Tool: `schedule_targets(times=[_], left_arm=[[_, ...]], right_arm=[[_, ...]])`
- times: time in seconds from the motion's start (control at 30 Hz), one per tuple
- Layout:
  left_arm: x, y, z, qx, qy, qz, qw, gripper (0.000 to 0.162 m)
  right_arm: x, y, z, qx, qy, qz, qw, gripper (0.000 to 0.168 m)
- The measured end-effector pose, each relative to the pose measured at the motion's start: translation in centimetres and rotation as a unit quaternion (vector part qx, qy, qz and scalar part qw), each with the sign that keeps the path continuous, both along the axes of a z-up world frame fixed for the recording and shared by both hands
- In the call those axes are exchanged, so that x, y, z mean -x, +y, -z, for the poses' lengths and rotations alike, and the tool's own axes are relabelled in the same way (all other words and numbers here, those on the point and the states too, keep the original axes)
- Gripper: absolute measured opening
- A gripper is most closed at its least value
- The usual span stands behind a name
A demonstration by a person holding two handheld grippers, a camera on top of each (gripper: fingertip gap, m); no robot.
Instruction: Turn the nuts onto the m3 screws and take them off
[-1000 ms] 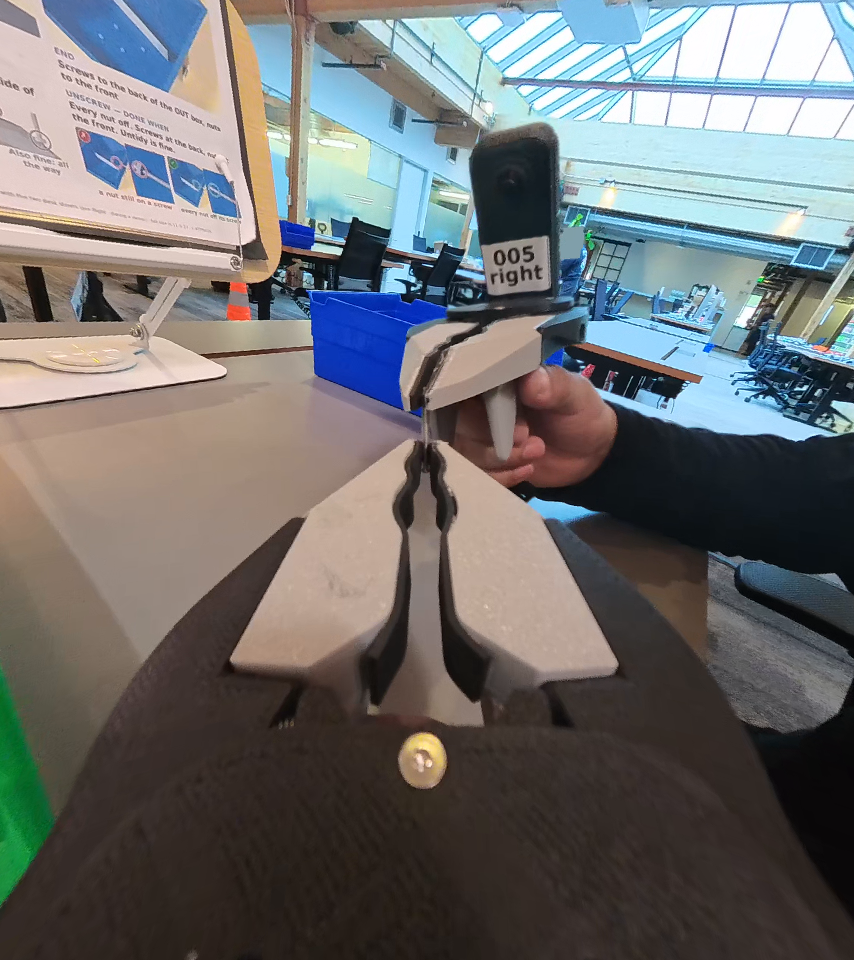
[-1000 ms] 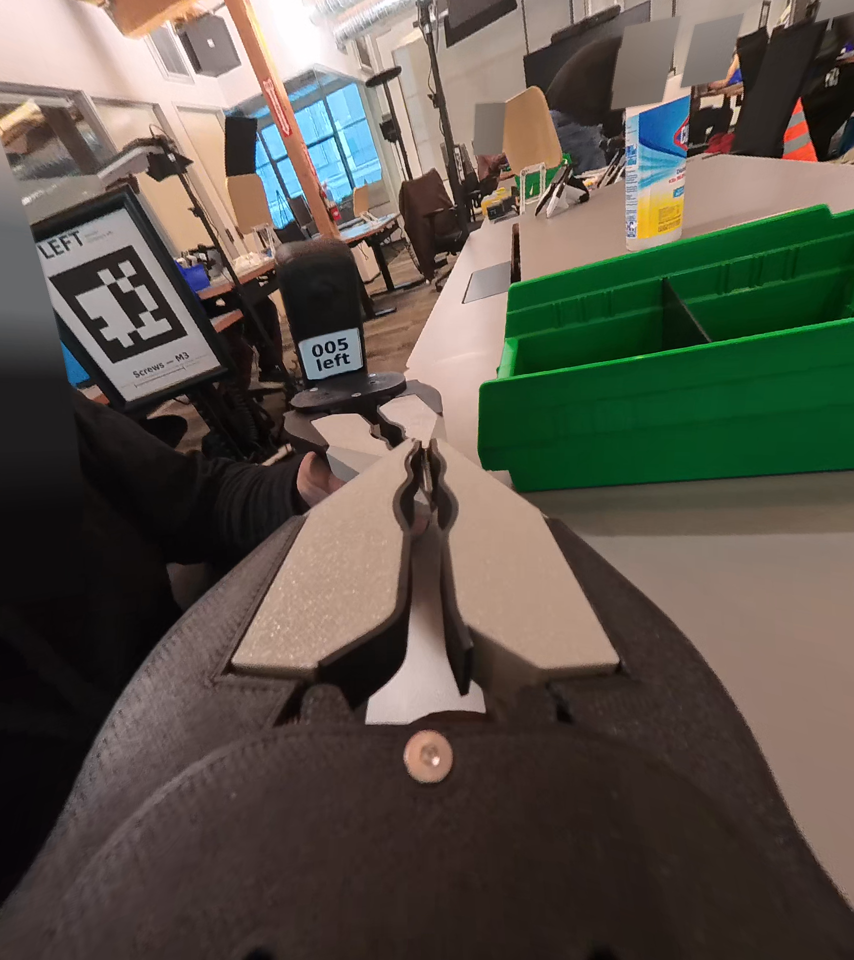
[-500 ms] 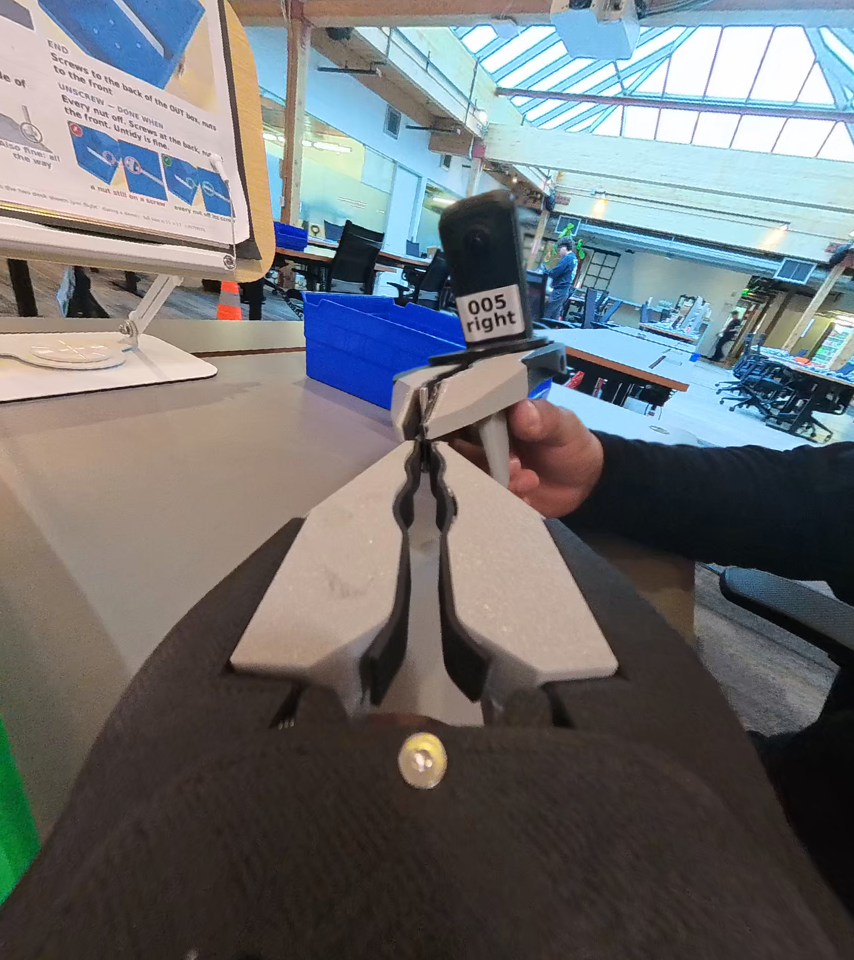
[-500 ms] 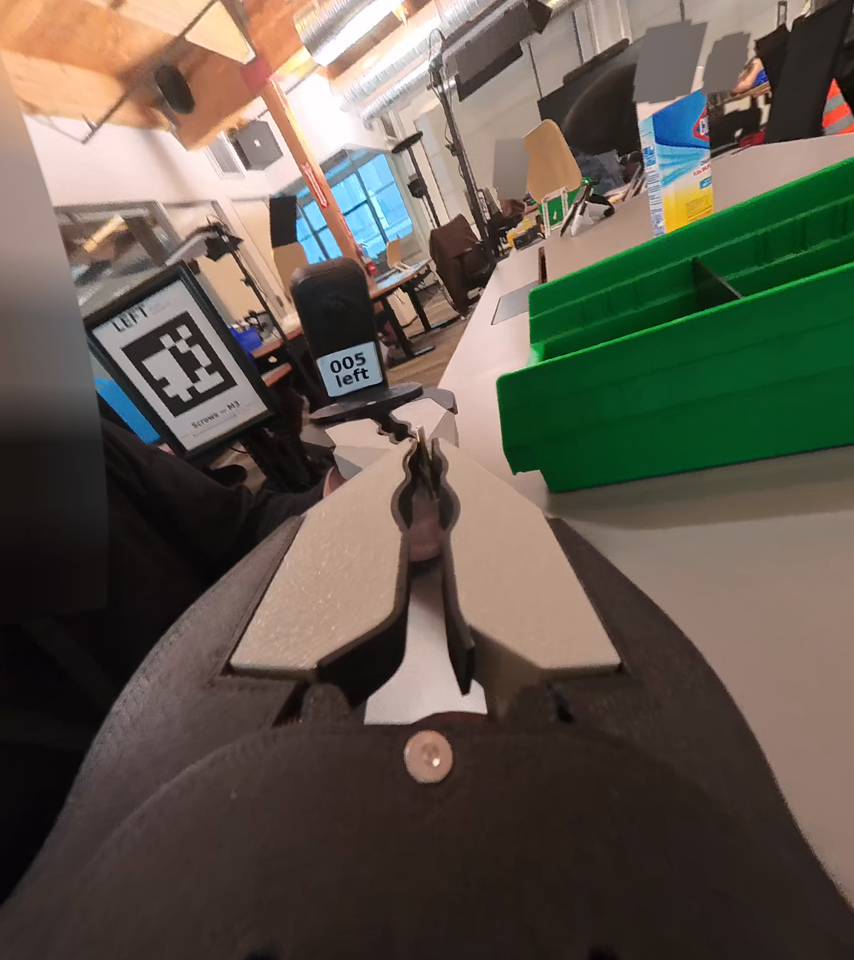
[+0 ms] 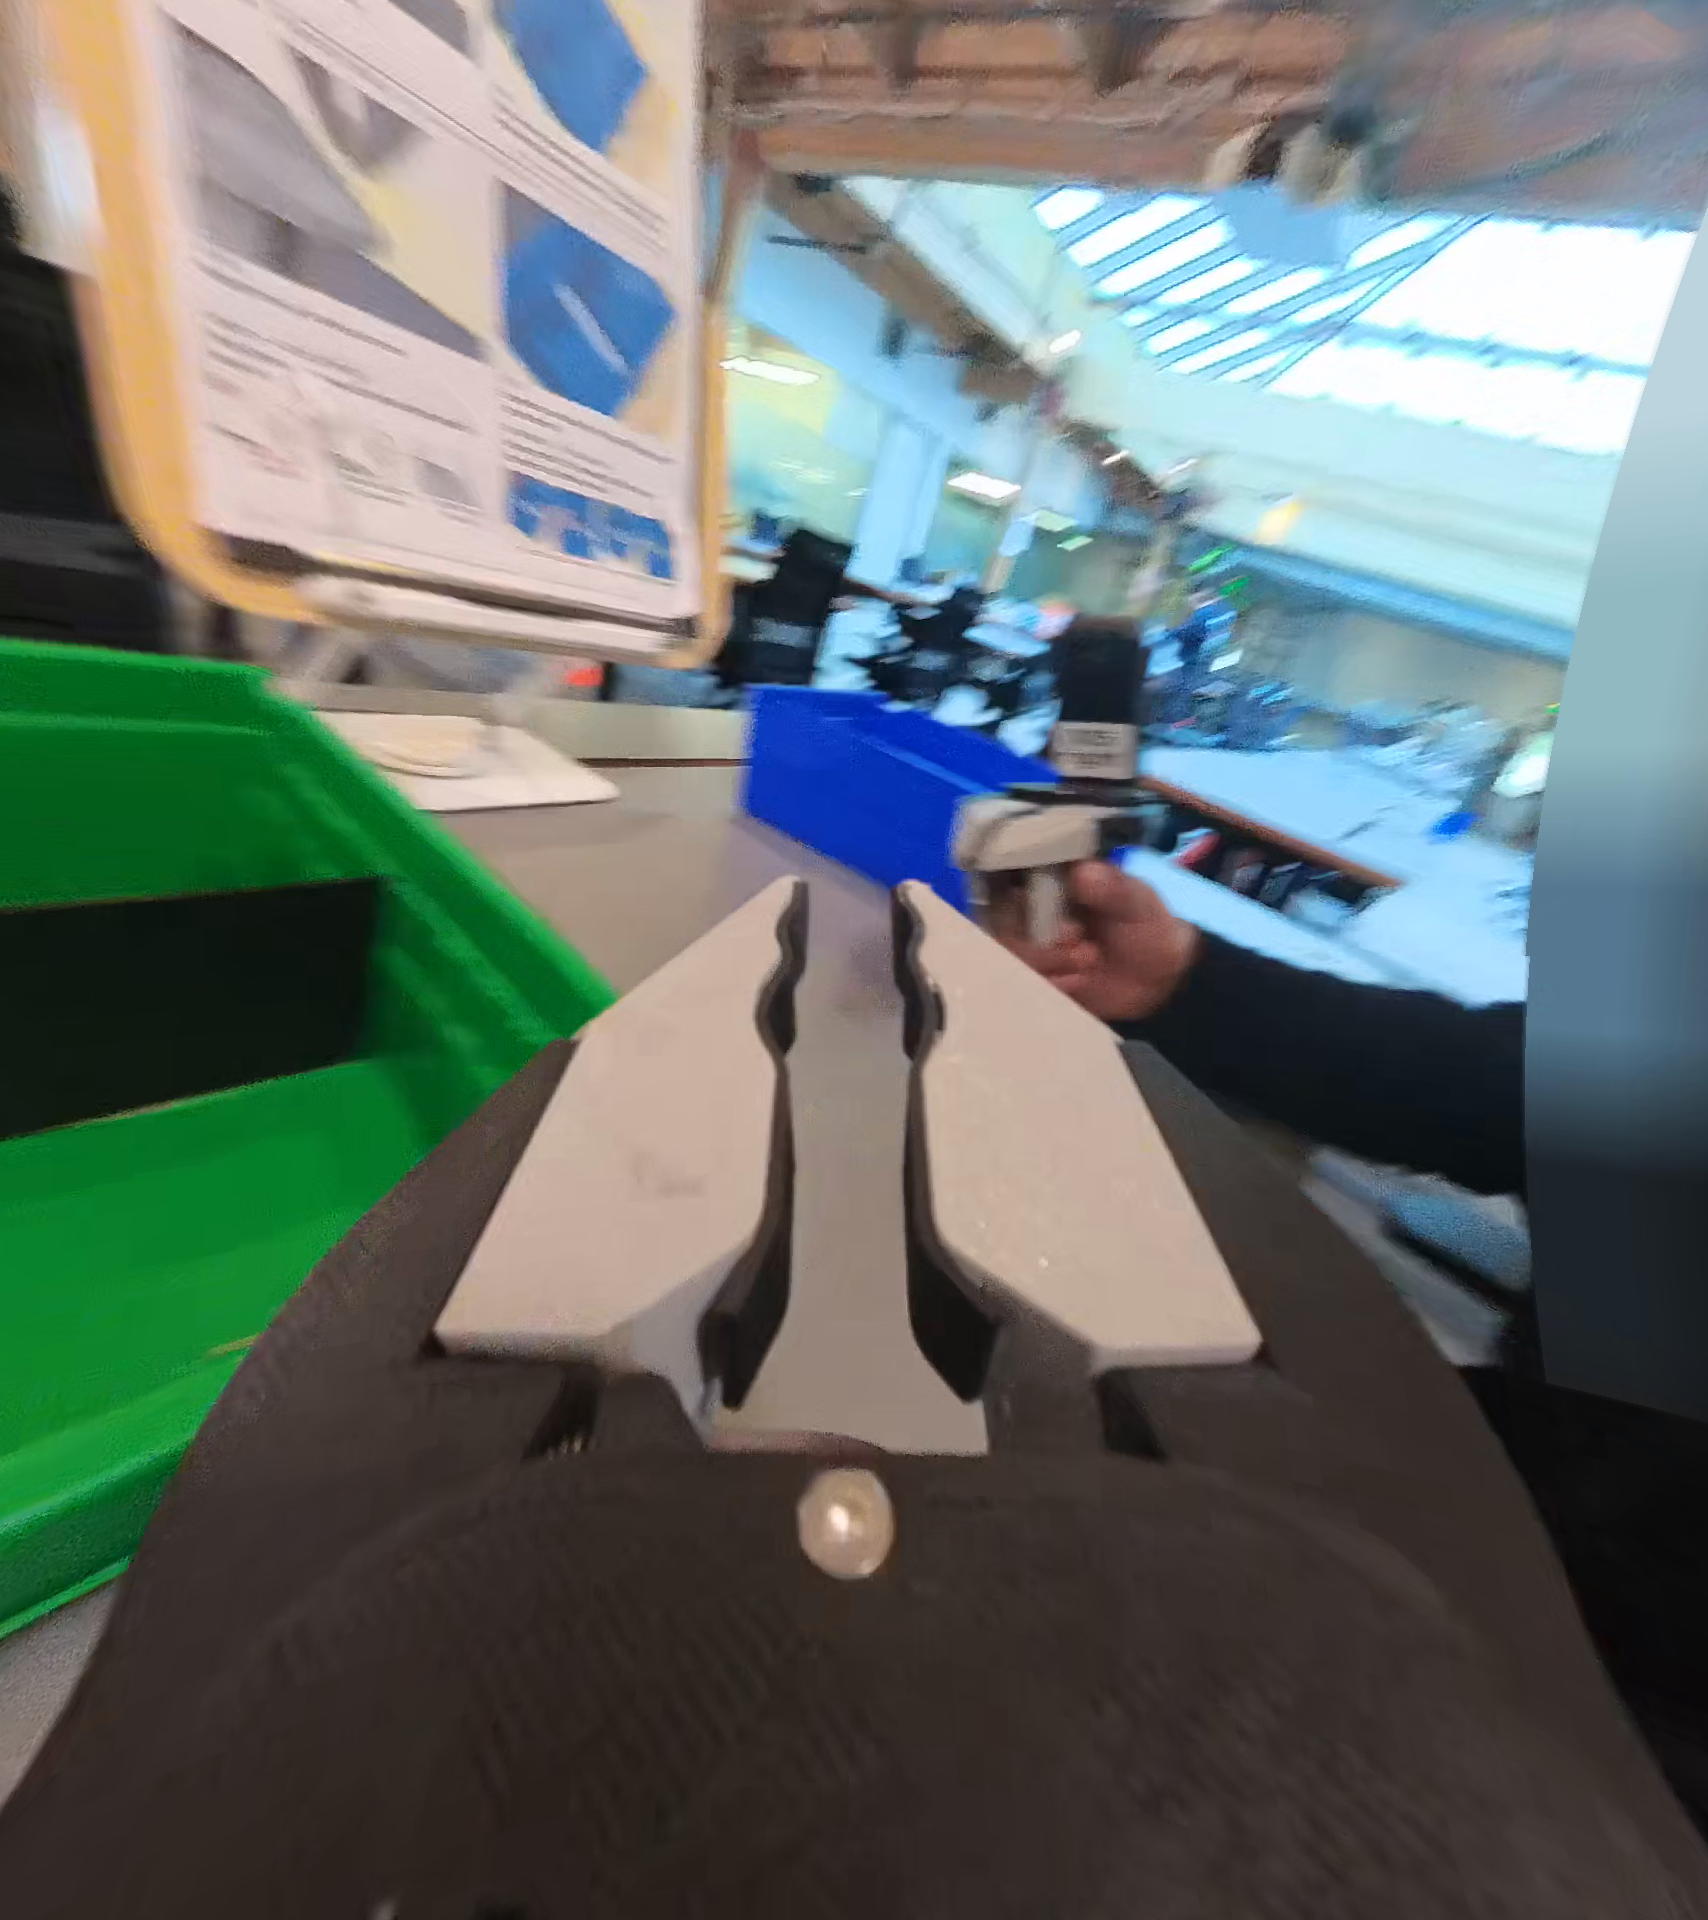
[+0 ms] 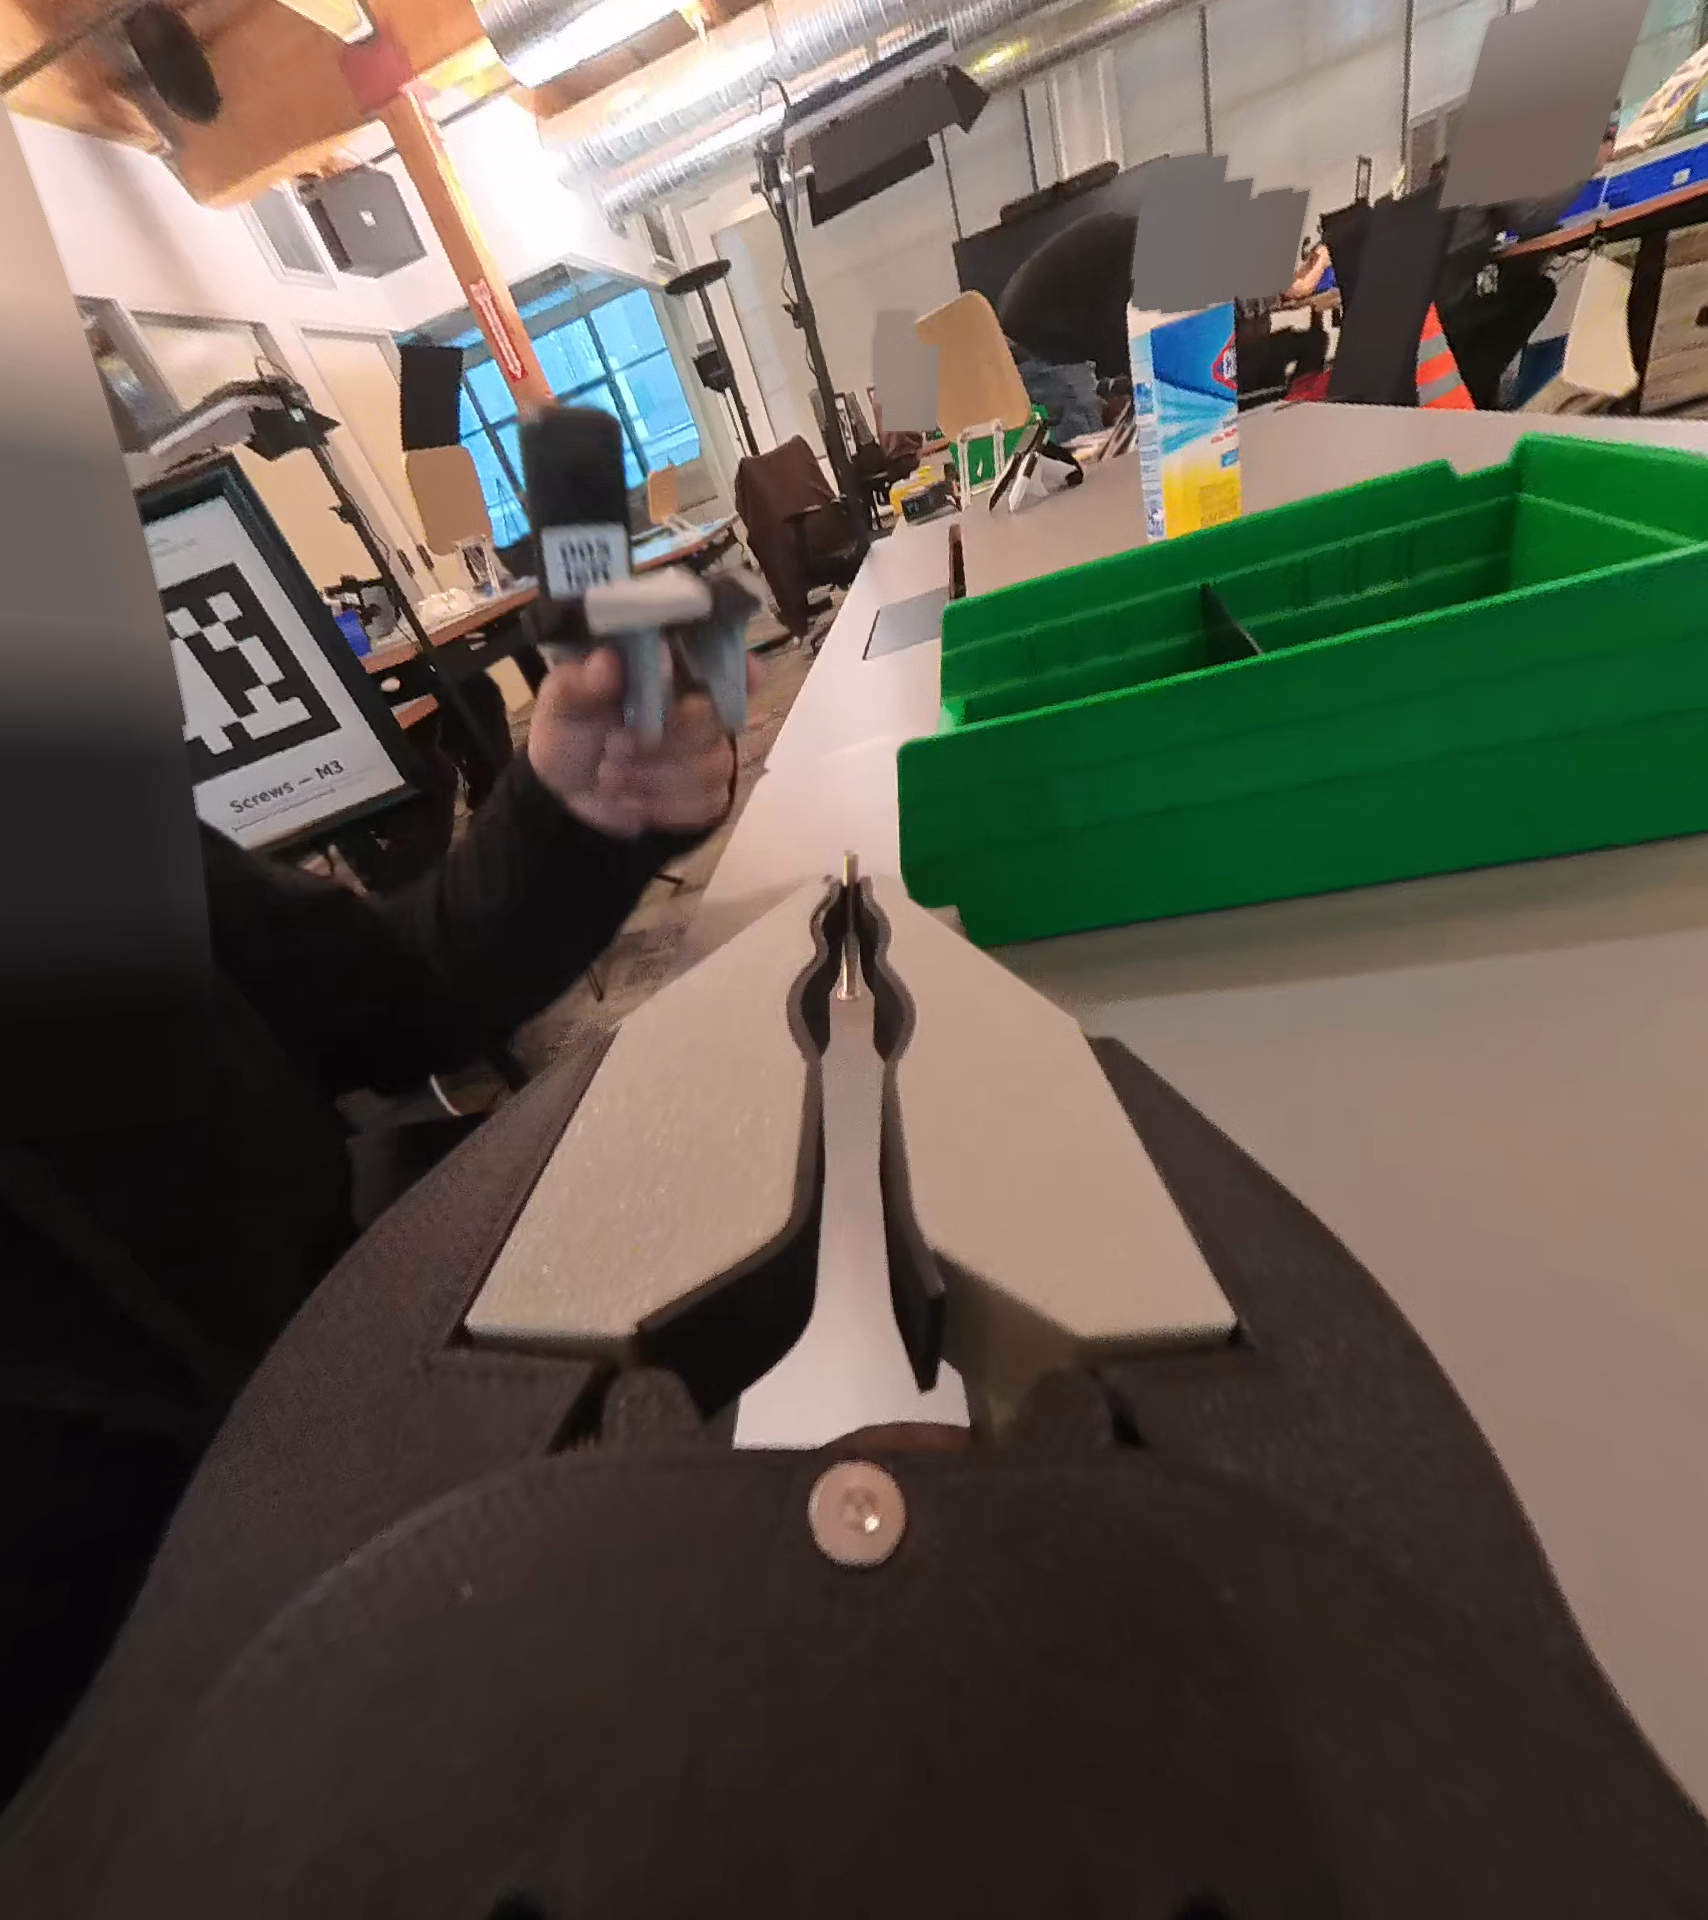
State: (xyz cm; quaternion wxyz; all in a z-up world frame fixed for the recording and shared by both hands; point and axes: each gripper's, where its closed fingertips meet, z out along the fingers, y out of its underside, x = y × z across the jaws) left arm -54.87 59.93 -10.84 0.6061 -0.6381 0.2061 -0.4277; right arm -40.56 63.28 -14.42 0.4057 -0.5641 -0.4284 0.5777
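The right tool was clamped on a screw, its tip jutting past the fingers. The left tool stood apart and empty beside the green bin. No nut visible. Judged step: nut removed; next, deposit the screw.

Grey tabletop carrying bins and a stand

A green bin sits ahead and right of the right gripper's jaws; a wipes canister stands beyond it. Past the left gripper's jaws rest a blue bin and a white document stand.
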Motion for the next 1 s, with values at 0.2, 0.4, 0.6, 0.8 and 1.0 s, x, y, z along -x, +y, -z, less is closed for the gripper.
schedule_targets(times=[0.2, 0.4, 0.6, 0.8, 1.0], left_arm=[[9.3, 6.0, 2.7, 0.112, 0.265, -0.050, 0.956, 0.009], [8.9, 8.7, 12.3, 0.268, 0.466, 0.098, 0.838, 0.007], [7.0, 8.6, 15.3, 0.264, 0.553, 0.157, 0.774, 0.008], [7.4, 8.7, 15.7, 0.268, 0.586, 0.169, 0.746, 0.009], [7.5, 8.8, 16.5, 0.270, 0.629, 0.189, 0.704, 0.013]], right_arm=[[-0.6, -0.6, 1.5, 0.020, -0.014, -0.020, 0.999, 0.000], [-0.8, -1.3, 1.8, 0.010, -0.024, -0.025, 0.999, 0.000], [-1.0, -1.7, 1.5, 0.009, -0.018, -0.029, 0.999, 0.000], [-0.9, -1.9, 1.5, 0.010, -0.019, -0.033, 0.999, 0.000], [-1.0, -1.9, 1.1, 0.010, -0.012, -0.032, 0.999, 0.000]])
